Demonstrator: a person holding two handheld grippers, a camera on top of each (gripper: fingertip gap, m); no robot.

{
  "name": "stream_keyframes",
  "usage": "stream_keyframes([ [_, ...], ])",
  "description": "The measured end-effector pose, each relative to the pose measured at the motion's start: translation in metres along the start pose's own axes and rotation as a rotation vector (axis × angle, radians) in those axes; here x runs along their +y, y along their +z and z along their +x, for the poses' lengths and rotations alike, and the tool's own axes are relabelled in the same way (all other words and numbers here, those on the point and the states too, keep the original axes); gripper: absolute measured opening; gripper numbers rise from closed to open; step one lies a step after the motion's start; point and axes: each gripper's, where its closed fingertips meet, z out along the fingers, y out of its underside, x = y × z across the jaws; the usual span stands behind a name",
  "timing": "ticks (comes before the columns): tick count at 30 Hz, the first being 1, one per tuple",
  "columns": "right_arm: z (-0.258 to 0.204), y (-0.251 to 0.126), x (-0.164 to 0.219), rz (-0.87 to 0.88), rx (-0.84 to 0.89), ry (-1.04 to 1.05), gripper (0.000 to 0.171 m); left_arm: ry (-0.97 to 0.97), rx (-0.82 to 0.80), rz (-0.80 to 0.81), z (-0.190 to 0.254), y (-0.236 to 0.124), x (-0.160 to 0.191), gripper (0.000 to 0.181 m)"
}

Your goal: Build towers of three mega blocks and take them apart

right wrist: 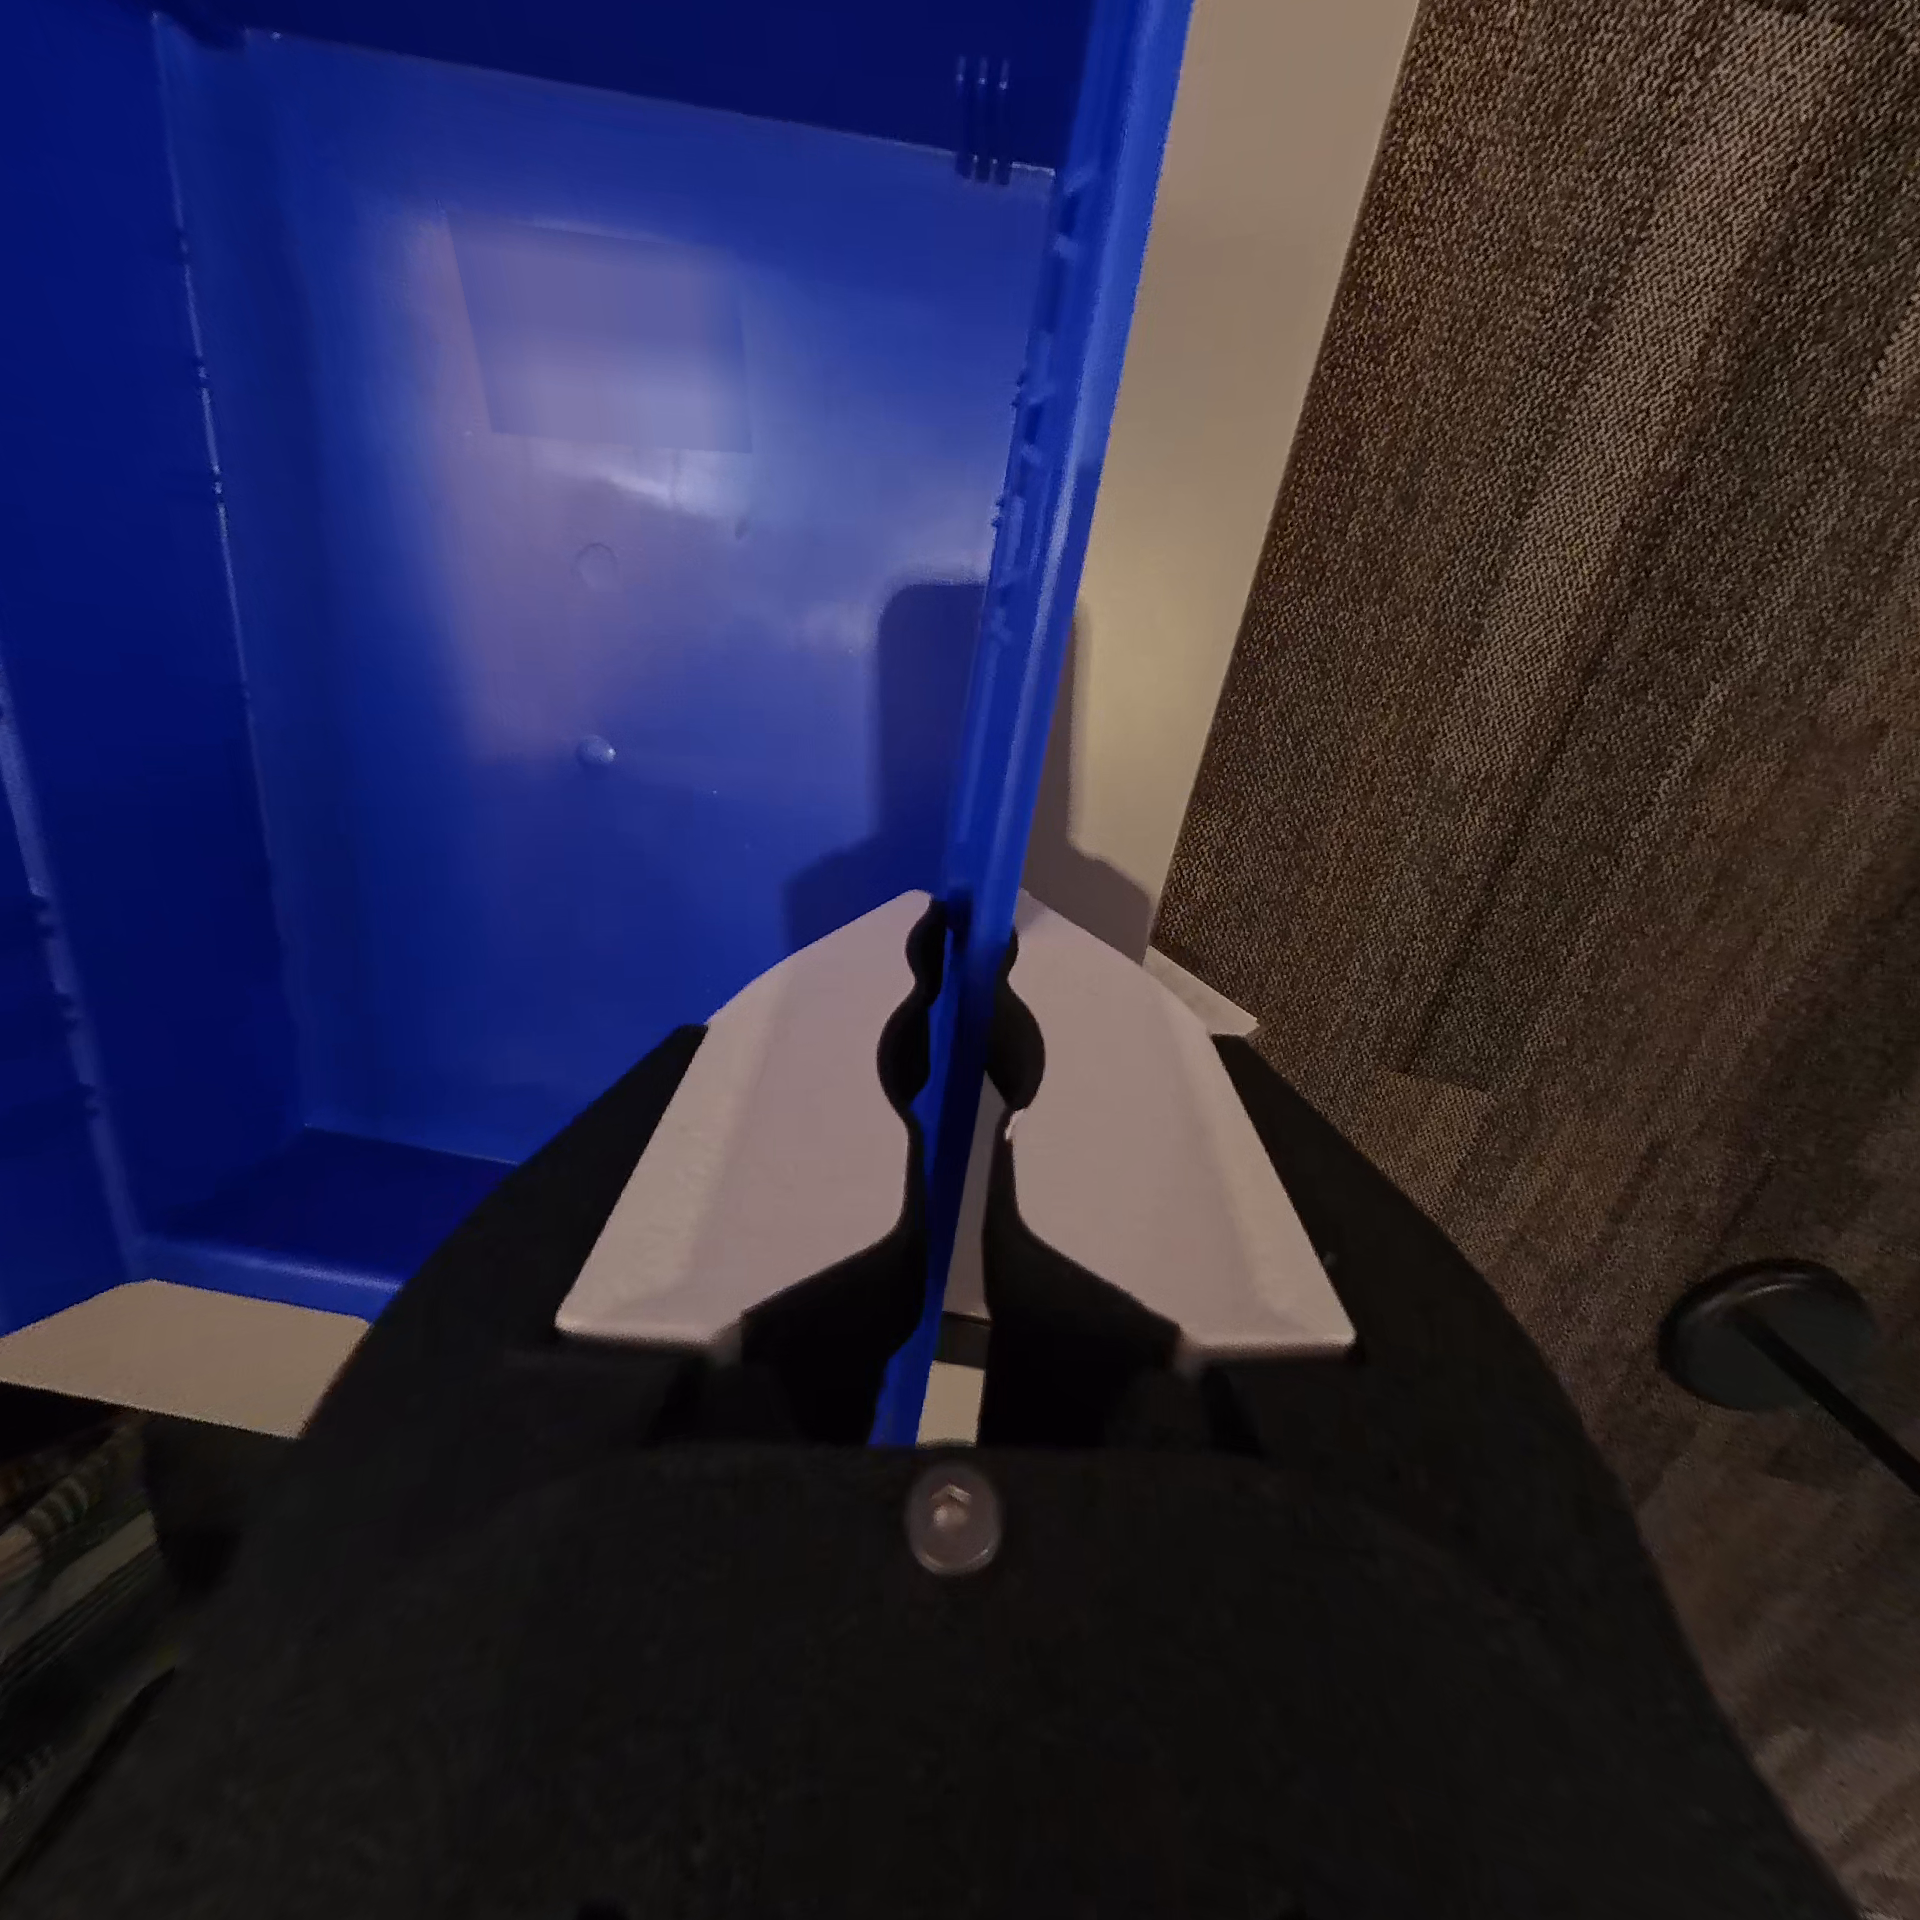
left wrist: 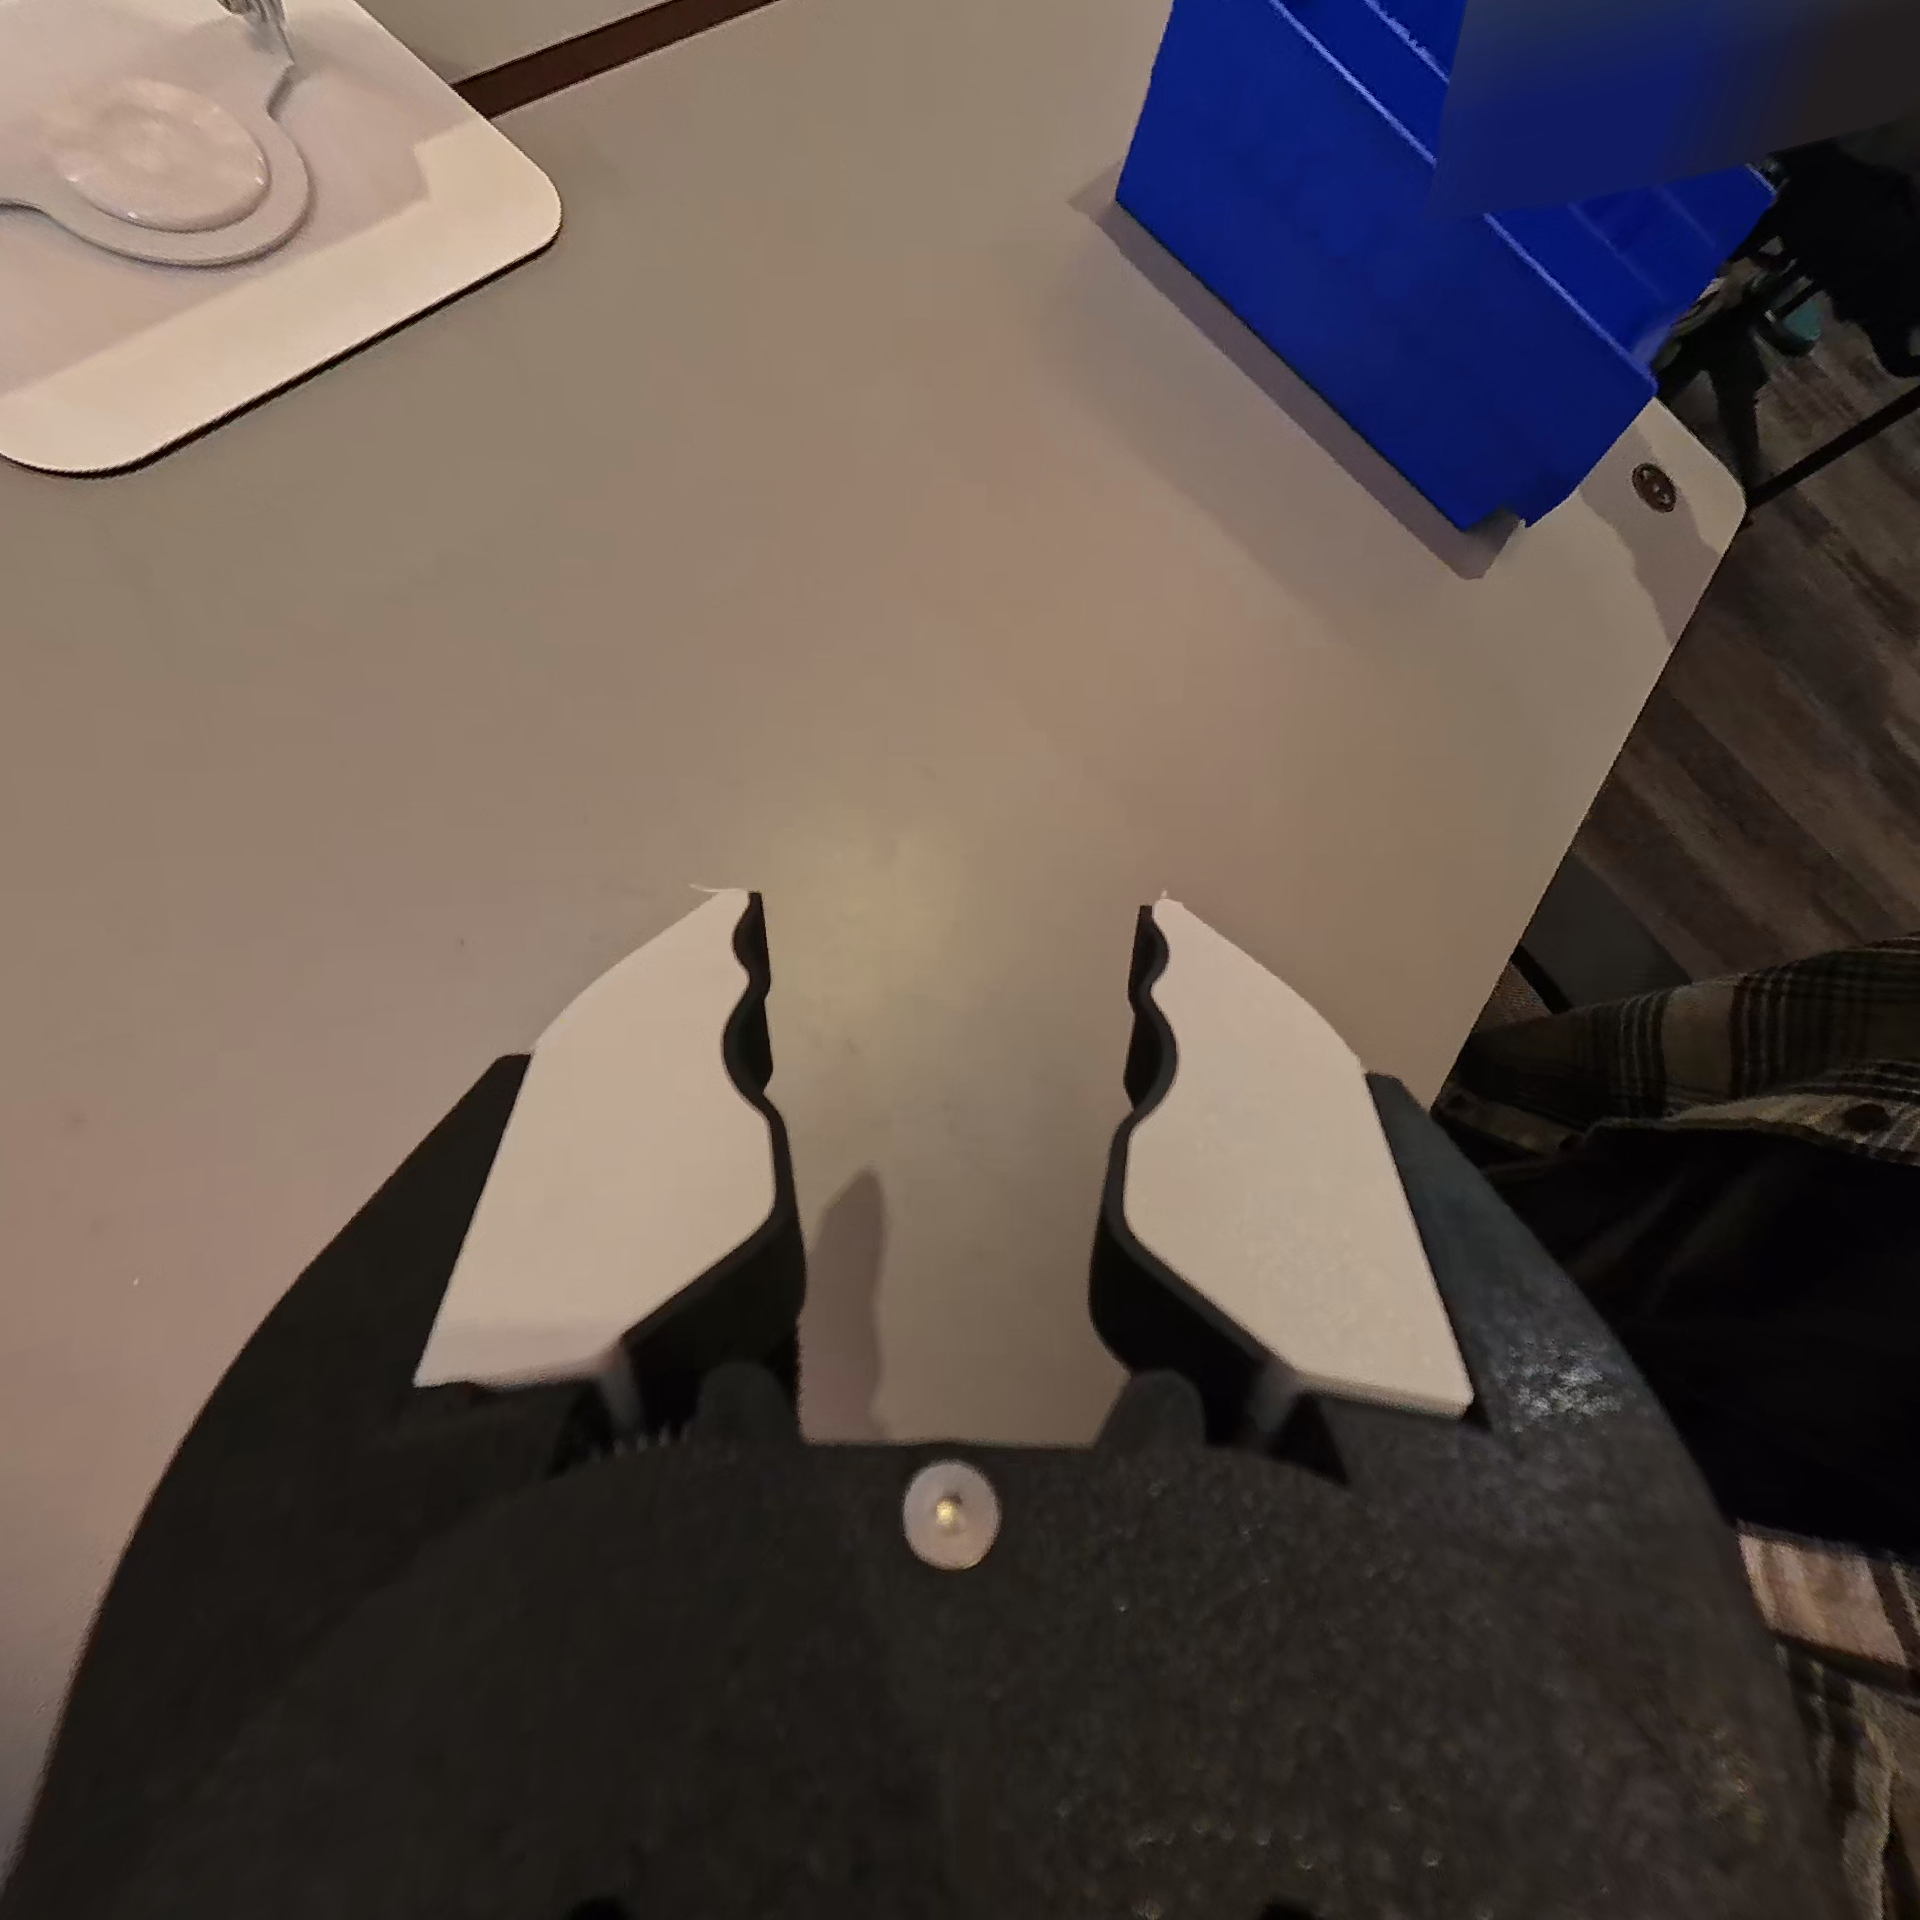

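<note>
Right wrist view shows the right gripper (right wrist: 961, 914) clamped on the right wall of the blue plastic bin (right wrist: 582, 644), one finger inside, one outside, while the left gripper (left wrist: 948, 906) hangs wide open over the bare grey table (left wrist: 831, 582), bin far right.

Office-type workroom, as I read it. Evidence: plain grey laminate table (left wrist: 935, 520) with rounded corner and exposed screw fitting; white mat (left wrist: 343, 301) at far left; blue plastic storage bin (right wrist: 520, 623) on table; wood-look plank floor (left wrist: 1766, 748) on one side, grey-brown carpet (right wrist: 1610, 727) on other; black round furniture foot (right wrist: 1766, 1335) on carpet.
</note>
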Motion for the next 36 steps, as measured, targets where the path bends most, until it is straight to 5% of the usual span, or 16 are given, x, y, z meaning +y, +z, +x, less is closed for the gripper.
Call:
stream_keyframes([
  [14,0.001,-0.005,0.007,0.029,0.021,-0.080,0.008,-0.027,-0.042,0.048,-0.010,-0.022,0.006,0.067],
  [19,-0.017,-0.047,-0.016,0.292,0.048,-0.109,0.035,-0.051,-0.156,0.121,-0.042,-0.055,0.006,0.072],
  [26,-0.082,-0.123,-0.024,0.640,0.164,-0.053,0.091,-0.135,-0.387,0.362,-0.110,-0.154,0.018,0.092],
  [33,-0.121,-0.131,0.016,0.589,0.501,0.075,0.101,-0.120,-0.665,0.550,-0.155,-0.245,0.059,0.122],
  [36,-0.142,-0.119,0.029,0.558,0.478,0.132,0.146,-0.133,-0.741,0.605,-0.161,-0.271,0.075,0.128],
])
